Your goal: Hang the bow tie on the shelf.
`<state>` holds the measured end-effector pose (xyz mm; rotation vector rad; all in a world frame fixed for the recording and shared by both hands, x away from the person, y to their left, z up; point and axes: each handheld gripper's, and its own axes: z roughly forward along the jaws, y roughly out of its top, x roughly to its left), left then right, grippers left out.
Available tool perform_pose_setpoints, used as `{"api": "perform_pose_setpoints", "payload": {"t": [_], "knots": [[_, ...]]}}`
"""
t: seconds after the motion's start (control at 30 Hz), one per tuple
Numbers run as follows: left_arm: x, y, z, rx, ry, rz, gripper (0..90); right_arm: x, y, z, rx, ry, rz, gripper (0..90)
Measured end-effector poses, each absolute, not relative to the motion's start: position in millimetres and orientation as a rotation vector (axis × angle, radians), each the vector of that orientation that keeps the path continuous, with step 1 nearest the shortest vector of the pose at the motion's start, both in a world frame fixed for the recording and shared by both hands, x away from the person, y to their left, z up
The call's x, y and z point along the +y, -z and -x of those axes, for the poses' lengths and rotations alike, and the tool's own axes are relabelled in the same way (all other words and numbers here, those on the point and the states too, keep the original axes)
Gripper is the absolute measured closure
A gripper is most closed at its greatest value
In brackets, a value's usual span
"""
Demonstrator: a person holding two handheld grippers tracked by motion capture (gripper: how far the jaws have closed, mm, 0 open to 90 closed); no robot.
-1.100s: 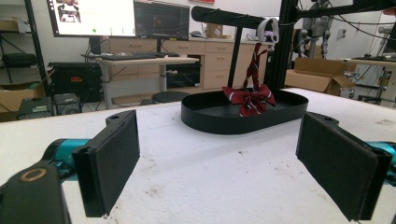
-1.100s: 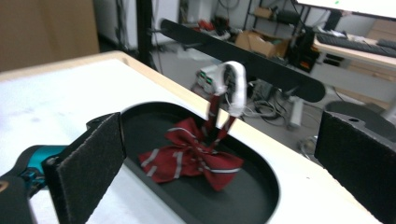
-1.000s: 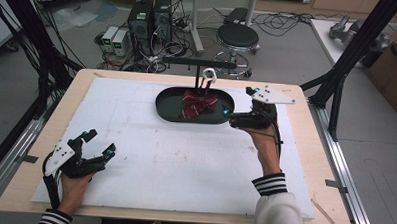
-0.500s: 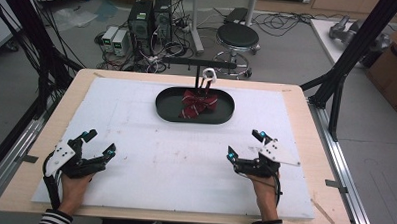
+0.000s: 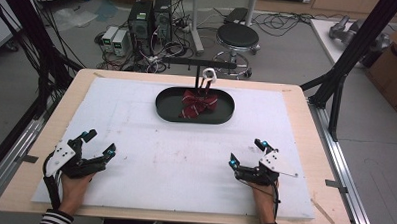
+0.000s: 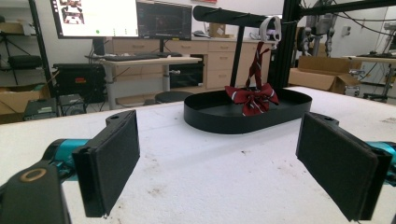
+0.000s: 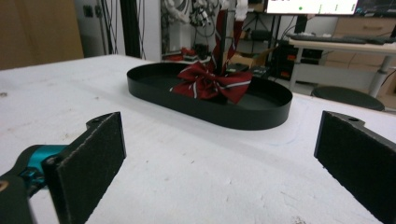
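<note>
Bow tie: dark red striped fabric bow tie [image 5: 198, 103] lies in the tray at 12 o'clock on the table, its strap running up to a white clip [image 5: 208, 73].
Tray: black oval shallow tray [image 5: 165, 107], far centre.
Stand: black T-shaped rack [image 5: 198, 63] rises behind the tray.
Left gripper [image 5: 95, 144]: at 8 o'clock, jaws spread, nothing held.
Right gripper [image 5: 246, 152]: at 4 o'clock, jaws spread, nothing held.
Advice: both seem parked; for a pick, approach low over the tray rim and pinch the knot.

- A grey floor [image 5: 288, 55] is seen beyond the table, strewn with cables.
- A black stool [image 5: 237, 35] and computer towers [image 5: 150, 18] are placed there.
- Wooden desks [image 6: 154, 60] and monitors [image 6: 135, 18] are set behind.
</note>
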<state>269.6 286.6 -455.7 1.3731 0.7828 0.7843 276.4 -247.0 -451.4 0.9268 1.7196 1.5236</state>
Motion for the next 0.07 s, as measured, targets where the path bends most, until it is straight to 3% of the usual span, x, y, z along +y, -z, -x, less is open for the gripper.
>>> {"api": "perform_pose_setpoints", "payload": {"t": [0.07], "knots": [[286.9, 455.6, -269.9, 0.784, -0.781, -1.375, 13.8, -248.1, 451.6, -276.1, 1.712, -1.533, -0.927, 1.0]]}}
